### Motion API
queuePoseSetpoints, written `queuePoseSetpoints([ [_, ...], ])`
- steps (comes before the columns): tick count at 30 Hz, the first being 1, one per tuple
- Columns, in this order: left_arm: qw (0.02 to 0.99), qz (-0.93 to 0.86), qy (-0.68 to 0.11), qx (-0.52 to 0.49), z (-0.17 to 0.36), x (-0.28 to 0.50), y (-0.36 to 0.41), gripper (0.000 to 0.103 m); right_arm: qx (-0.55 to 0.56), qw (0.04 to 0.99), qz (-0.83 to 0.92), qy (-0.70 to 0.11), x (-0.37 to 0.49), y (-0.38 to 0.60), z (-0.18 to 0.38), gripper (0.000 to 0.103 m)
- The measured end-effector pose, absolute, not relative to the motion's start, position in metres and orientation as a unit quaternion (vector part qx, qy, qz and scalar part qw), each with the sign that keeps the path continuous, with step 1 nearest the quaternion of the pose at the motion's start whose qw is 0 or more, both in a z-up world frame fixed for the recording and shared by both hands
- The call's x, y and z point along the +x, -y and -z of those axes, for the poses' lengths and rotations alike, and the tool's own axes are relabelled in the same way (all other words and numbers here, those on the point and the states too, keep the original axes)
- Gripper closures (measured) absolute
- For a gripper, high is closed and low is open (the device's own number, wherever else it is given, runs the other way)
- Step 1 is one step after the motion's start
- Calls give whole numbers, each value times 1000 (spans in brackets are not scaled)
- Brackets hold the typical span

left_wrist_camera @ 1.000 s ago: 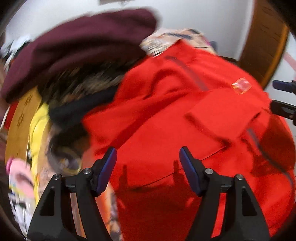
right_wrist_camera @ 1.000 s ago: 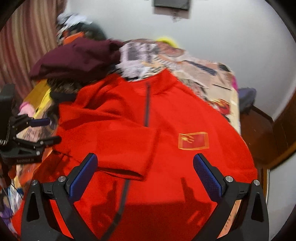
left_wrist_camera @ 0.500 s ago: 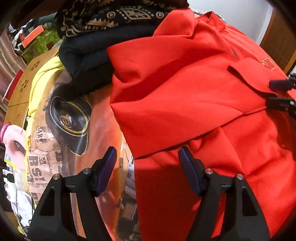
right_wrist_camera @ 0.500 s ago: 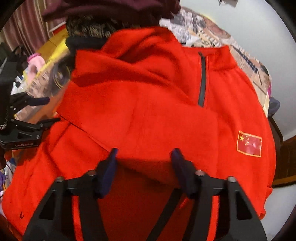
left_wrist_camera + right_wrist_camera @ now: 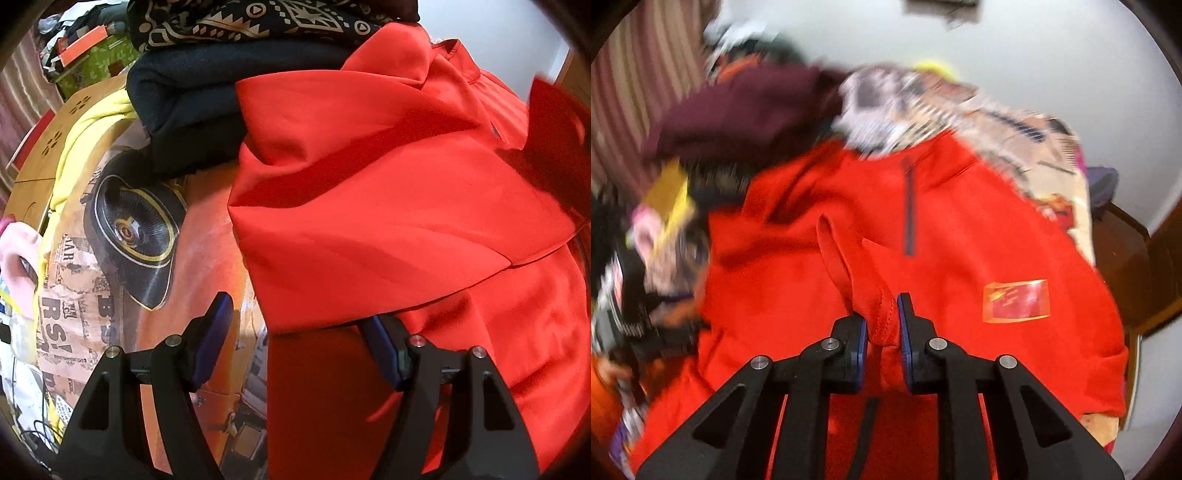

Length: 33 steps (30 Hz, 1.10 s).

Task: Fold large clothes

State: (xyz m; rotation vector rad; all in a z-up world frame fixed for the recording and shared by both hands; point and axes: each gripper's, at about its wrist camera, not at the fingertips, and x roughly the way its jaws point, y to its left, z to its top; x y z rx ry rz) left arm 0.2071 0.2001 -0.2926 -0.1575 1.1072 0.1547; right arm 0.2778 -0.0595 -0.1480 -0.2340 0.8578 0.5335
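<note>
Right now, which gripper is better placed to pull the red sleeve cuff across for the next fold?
Right. The right gripper is closing on the red sleeve cuff, fabric already between its pads. The left gripper stands open over the red jacket edge, gripping nothing.

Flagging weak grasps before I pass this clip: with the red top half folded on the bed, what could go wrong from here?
1. The right hand-held gripper is closing on only a narrow bunched cuff of the red top; it may slip out when pulled.
2. The left hand-held gripper is open astride the folded edge, one finger over the printed bedcover, so it might pinch that too.
3. The stacked dark clothes touch the top and may get dragged.
</note>
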Motion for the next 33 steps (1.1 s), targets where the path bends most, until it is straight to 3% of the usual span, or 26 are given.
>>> queuePoseSetpoints([
  [8,843,-82,-527,-65,292,209,-195,34,-7,898,-199,-392,298,119,121,90],
  [19,837,-92,-537,-41,281,211,-184,34,34,856,-151,-493,296,170,192,82],
  [26,853,-75,-516,-16,248,208,-165,34,49,858,-160,-486,279,195,183,70],
  [33,887,-48,-460,-11,192,223,-137,34,115,877,-141,-444,270,250,163,66],
])
